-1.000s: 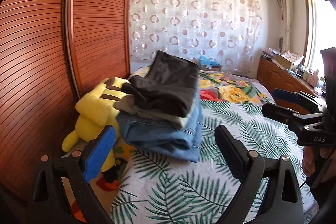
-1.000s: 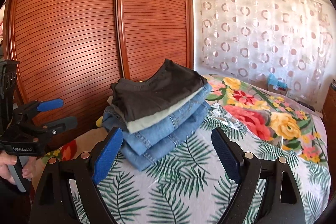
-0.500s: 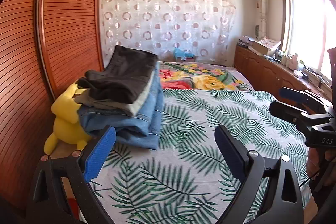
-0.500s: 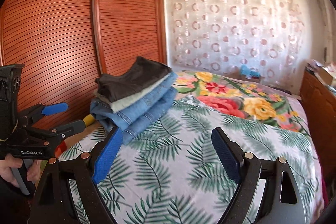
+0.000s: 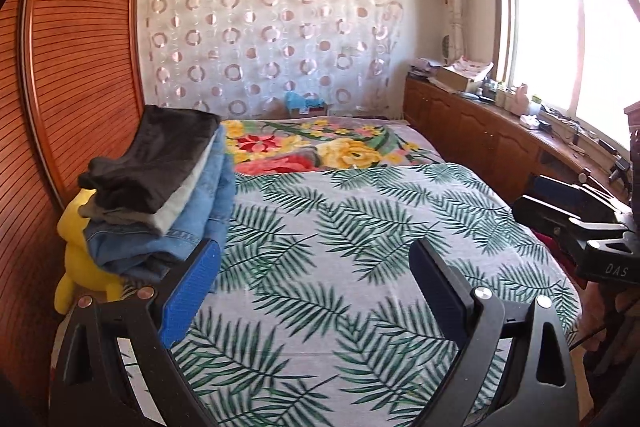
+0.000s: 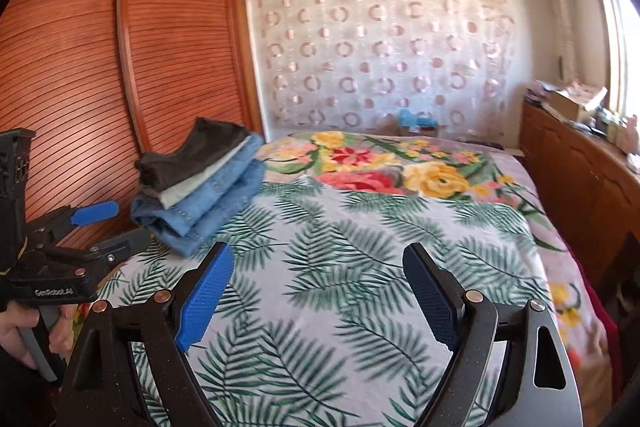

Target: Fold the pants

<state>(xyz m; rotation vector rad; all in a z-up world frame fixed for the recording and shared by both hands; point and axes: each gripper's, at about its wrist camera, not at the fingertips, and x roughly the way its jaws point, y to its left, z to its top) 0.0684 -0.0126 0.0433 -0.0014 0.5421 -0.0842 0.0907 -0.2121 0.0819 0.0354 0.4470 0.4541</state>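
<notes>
A stack of folded pants (image 5: 160, 195) (image 6: 200, 187), dark pair on top, a pale one under it and blue jeans below, rests at the left edge of the bed. My left gripper (image 5: 316, 263) hangs open over the leaf-print bedspread (image 5: 360, 267), the stack just left of its blue pad. My right gripper (image 6: 318, 267) is open too, above the same bedspread (image 6: 360, 267), with nothing between its fingers. Each gripper shows in the other's view: the right one (image 5: 560, 203) at the right edge, the left one (image 6: 108, 223) at the left, held by a hand (image 6: 24, 331).
A wooden slatted wardrobe (image 5: 72, 87) (image 6: 120, 67) runs along the left. A yellow plush toy (image 5: 80, 259) sits under the stack. A floral blanket (image 5: 320, 147) covers the far bed. A low wooden cabinet (image 5: 500, 147) with clutter stands under the window at right.
Both views have swung right and pulled back: the pants stack has slid to the left and shrunk, and more bedspread, cabinet and window show. Both grippers stayed open.
</notes>
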